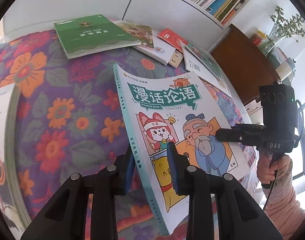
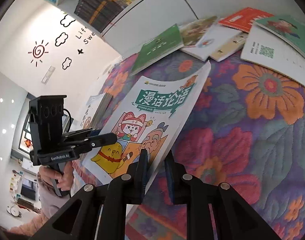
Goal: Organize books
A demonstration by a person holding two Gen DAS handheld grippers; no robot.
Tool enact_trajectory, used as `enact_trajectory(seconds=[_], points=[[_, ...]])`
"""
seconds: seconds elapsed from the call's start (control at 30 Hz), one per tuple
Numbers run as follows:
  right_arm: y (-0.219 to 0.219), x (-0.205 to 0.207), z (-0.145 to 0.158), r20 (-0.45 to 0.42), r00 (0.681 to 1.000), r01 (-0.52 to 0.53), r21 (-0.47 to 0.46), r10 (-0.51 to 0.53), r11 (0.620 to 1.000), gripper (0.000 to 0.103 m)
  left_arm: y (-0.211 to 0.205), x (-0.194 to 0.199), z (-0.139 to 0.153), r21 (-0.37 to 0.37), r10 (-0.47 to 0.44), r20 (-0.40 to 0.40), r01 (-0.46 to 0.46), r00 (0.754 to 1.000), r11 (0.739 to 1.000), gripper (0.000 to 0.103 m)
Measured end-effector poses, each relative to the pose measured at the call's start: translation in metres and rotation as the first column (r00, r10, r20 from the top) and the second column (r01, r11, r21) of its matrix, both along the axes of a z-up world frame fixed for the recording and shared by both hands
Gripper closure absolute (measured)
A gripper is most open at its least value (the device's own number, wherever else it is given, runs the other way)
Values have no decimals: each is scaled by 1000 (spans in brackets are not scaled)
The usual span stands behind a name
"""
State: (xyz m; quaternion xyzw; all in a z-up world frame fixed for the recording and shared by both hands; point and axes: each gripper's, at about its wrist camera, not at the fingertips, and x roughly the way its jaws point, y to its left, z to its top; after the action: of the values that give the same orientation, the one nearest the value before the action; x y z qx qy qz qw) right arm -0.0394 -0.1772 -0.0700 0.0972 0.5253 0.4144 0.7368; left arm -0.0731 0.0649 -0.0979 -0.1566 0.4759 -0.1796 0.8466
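Both grippers clamp one cartoon-covered book (image 1: pixel 178 124) — the left gripper (image 1: pixel 152 166) pinching its spine edge, the right gripper (image 2: pixel 156 172) its opposite edge — tilted above the floral cloth (image 1: pixel 58 108), other books (image 1: pixel 96 34) scattered beyond.

left wrist: close, angled down | right wrist: same | shared: comic book (image 1: pixel 184 124)

Glossy paper comic book (image 1: pixel 178 124), quilted cloth bedspread (image 1: pixel 62 104)
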Motion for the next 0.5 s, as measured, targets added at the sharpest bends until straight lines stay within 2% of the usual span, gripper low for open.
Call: enact_trajectory(seconds=[0.37,0.5], points=[[26,-36,14,98,995,-17,5,16,1000,86,24,-34,16,26,45,72,-47,996,999,76],[41,-48,18,111,994,-24,8,23,1000,85,34,-45,21,70,38,74,-44,997,997,76]])
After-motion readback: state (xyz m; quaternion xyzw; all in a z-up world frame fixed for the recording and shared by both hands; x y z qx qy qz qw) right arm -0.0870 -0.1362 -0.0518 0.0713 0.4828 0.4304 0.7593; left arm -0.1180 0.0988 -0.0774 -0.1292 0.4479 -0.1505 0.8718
